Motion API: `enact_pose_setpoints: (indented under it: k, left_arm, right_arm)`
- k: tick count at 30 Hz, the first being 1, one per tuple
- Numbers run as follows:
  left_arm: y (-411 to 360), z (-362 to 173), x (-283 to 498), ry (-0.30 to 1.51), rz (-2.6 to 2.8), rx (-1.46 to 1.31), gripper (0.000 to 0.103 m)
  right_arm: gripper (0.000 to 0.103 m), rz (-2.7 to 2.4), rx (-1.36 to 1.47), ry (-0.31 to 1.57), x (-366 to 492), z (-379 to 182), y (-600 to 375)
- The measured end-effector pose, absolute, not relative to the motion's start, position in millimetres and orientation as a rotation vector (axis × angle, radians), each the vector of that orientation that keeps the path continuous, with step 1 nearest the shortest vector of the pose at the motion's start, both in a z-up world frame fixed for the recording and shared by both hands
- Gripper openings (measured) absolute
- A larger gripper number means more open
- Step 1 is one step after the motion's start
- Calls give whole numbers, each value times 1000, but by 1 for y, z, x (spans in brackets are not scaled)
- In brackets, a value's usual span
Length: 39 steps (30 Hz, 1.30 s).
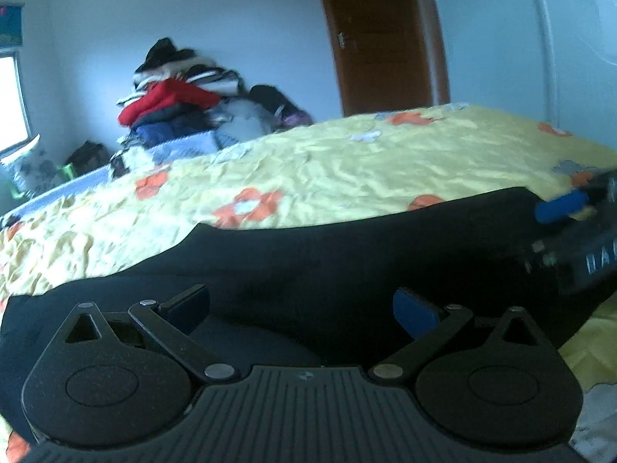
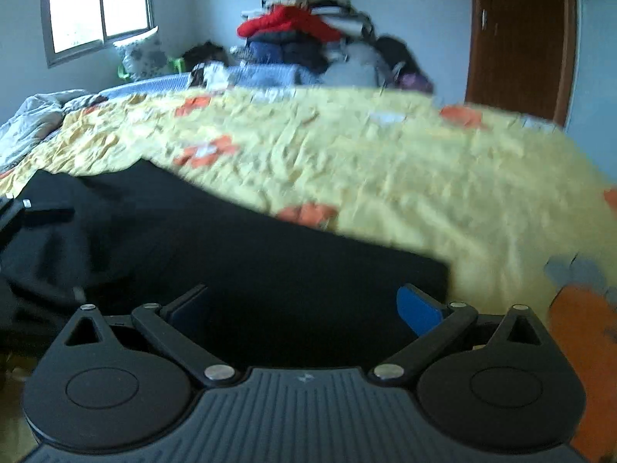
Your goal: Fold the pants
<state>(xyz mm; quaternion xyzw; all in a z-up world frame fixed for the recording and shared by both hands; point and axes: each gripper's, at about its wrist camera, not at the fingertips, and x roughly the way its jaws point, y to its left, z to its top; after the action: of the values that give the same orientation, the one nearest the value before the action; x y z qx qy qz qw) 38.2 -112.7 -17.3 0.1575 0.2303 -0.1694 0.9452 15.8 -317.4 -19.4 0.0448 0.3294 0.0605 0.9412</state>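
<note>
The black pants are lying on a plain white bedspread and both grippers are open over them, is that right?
Not quite. Both wrist views show the black pants on a yellow bedspread with orange flowers, not plain white. The left gripper and right gripper are indeed open.

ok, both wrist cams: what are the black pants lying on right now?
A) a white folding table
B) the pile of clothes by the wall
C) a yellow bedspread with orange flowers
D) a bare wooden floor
C: the black pants are spread on the yellow bedspread with orange flowers, in front of both open grippers, left gripper and right gripper.
</note>
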Motion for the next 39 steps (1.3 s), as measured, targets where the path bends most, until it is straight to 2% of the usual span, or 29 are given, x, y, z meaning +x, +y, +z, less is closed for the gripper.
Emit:
enact_pose_setpoints:
  k: [2, 9, 17, 19, 29, 33, 39]
  left_arm:
    - [-109, -24, 46, 548, -357, 335, 102]
    - [-83, -26, 51, 622, -402, 174, 103]
    - [-59, -19, 31, 561, -318, 196, 103]
    - [-50, -22, 33, 594, -295, 210, 103]
    - [38, 8, 27, 503, -121, -31, 103]
    - [90, 17, 25, 508, -23, -123, 102]
    - [150, 8, 28, 563, 124, -248, 102]
  right_arm:
    - [103, 112, 64, 655, 14, -29, -314]
    - [103, 93, 38, 644, 14, -31, -307]
    - [103, 93, 37, 645, 14, -31, -307]
    - [103, 89, 31, 646, 14, -31, -306]
    - [103, 80, 30, 654, 13, -30, -306]
    - [103, 38, 53, 667, 17, -13, -301]
    - [103, 177, -169, 476, 17, 36, -231]
